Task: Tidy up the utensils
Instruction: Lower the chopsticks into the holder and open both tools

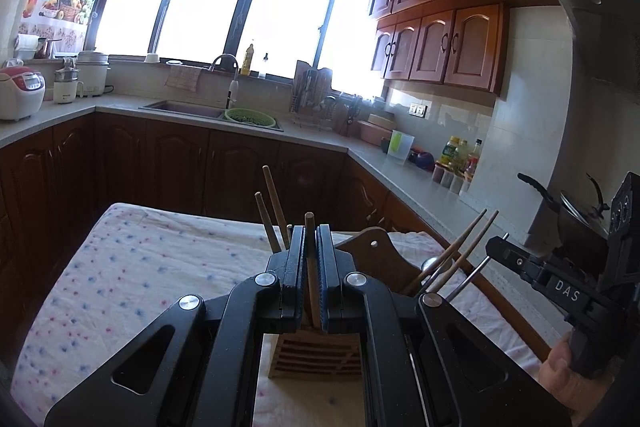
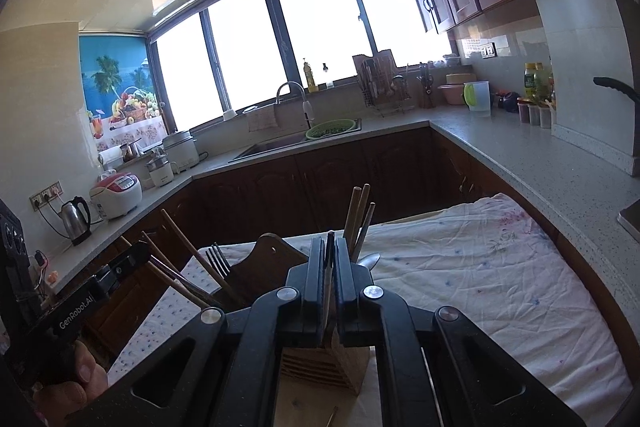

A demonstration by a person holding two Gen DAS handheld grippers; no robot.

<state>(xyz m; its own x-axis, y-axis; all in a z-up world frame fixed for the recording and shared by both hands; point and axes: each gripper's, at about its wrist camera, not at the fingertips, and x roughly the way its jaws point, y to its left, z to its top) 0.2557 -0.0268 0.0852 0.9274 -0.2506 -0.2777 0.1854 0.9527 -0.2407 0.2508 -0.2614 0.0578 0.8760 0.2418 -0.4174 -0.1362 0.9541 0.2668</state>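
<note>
A: Risk, left side: left gripper (image 1: 311, 259) pinches a wooden chopstick (image 1: 310, 267) upright above the wooden holder (image 1: 316, 357) on the dotted cloth (image 1: 120, 267); a tilted tip could catch the slotted wall or knock the chopsticks (image 1: 272, 215) already standing there

B: Risk, right side: right gripper (image 2: 329, 267) is clamped on a thin dark utensil (image 2: 329, 263), kind unclear, over the same holder (image 2: 320, 363); both hands converge on one small box, so fingers may collide or tip it

A: Pose: both grippers aim slightly downward, side by side

B: Hand (image 1: 568, 375) grips the right handle
</note>
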